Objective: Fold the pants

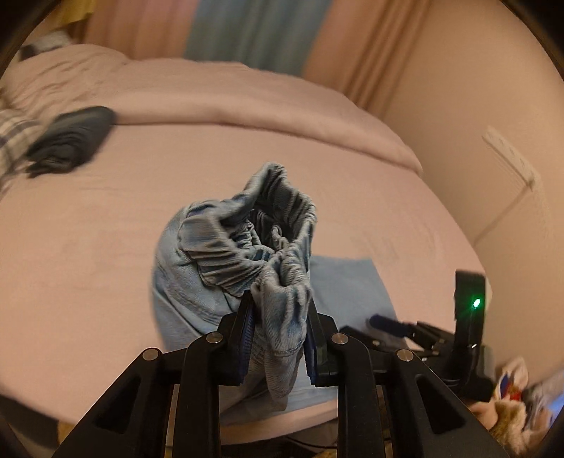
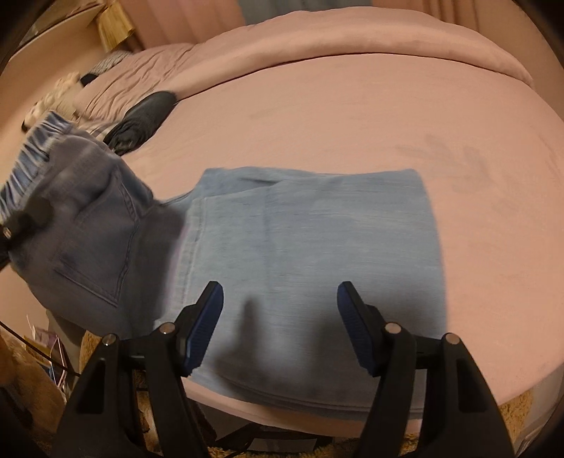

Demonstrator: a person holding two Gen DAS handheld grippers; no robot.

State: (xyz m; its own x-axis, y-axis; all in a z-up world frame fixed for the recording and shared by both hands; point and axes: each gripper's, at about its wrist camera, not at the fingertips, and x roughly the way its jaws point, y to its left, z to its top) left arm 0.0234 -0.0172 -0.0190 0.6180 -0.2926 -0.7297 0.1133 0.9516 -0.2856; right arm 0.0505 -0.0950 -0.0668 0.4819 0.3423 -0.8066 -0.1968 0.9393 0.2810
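The bed [image 2: 352, 116], spread with a smooth pink sheet, fills most of both views and serves as the landmark here. A rumpled pink duvet [image 2: 352, 38] is bunched along its far side, with curtains [image 1: 253, 31] hanging beyond that.

The pants [image 2: 310, 246], light blue denim, lie on the bed's near edge. Their legs are folded flat into a neat rectangle on the sheet, reaching almost to the near edge of the mattress. The waist end is lifted off the bed at the left of that rectangle, hanging in the air with its elastic waistband [image 1: 246, 239] gathered and a back pocket seam showing in the right wrist view.

A dark garment [image 2: 144, 116] lies crumpled on the bed's far left part, just in front of the duvet, well apart from the pants.

The left hand-held gripper [image 1: 278, 338] is clenched on the bunched waistband, blue pads pressing the denim from both sides, above the bed's near left part. The right hand-held gripper [image 2: 280, 327] is released, its jaws standing wide apart with nothing between them, hovering above the folded legs at the bed's near edge. In the left wrist view it appears at the right, a green light on its body.
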